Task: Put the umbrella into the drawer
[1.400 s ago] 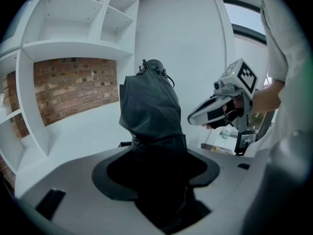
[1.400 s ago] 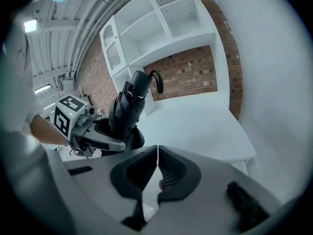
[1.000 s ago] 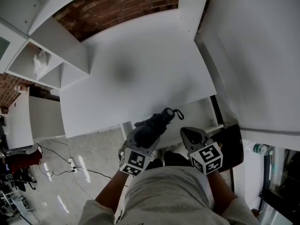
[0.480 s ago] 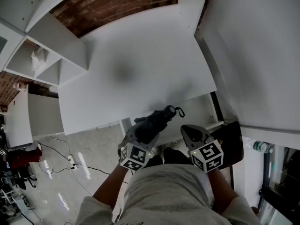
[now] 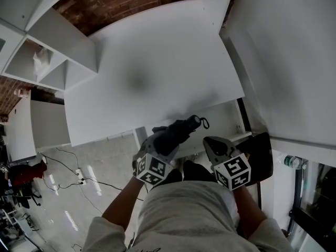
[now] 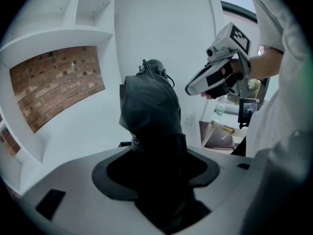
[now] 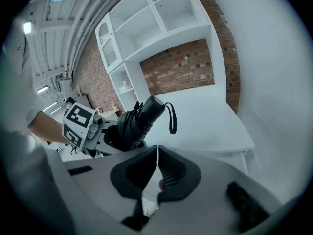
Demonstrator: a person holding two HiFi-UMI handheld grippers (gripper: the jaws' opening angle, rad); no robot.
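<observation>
Left gripper point(image 6: 156, 165): jaws stand wide and are clamped on the folded black umbrella point(image 6: 149, 111), gripping it round the bundled canopy. The handle end and its wrist strap point(image 7: 171, 116) stick out past the jaw tips, over the near edge of the white table point(image 5: 157, 72). The umbrella rests on nothing; it is carried by this gripper alone. Right gripper point(image 7: 156, 168): jaws pressed together with nothing between them. It hangs just beside the left gripper, on that gripper's right, apart from the umbrella. Progress: pick-up is done, stowing is not. A dark opening point(image 5: 260, 156) shows just beyond the right gripper on its outer side; whether that is the drawer, I cannot tell. Remaining, by my judgement: reach the drawer, open it if shut (the empty right gripper looks free for that), lower the umbrella in, release.
</observation>
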